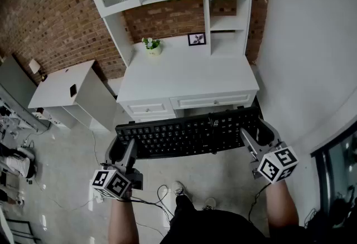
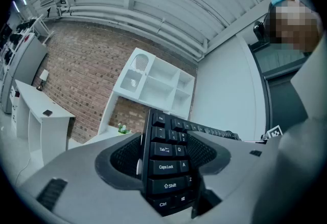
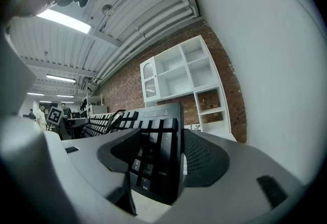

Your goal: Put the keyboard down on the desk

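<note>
Plainly, left tongs [image 1: 122, 147] and right tongs [image 1: 260, 138] each clamp the keyboard [image 1: 189, 134], Caps Lock and Shift legible.

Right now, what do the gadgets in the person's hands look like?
Left gripper and right gripper: grey, two scooped jaws with dark textured pads, and a white cube of black square markers. Black cables trail down. No sleeves on forearms.

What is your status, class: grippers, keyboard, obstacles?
Left gripper, right gripper shut on black rectangular keyboard's ends. Keyboard airborne, short of white desk. Potted plant, framed picture at desk's back.
</note>
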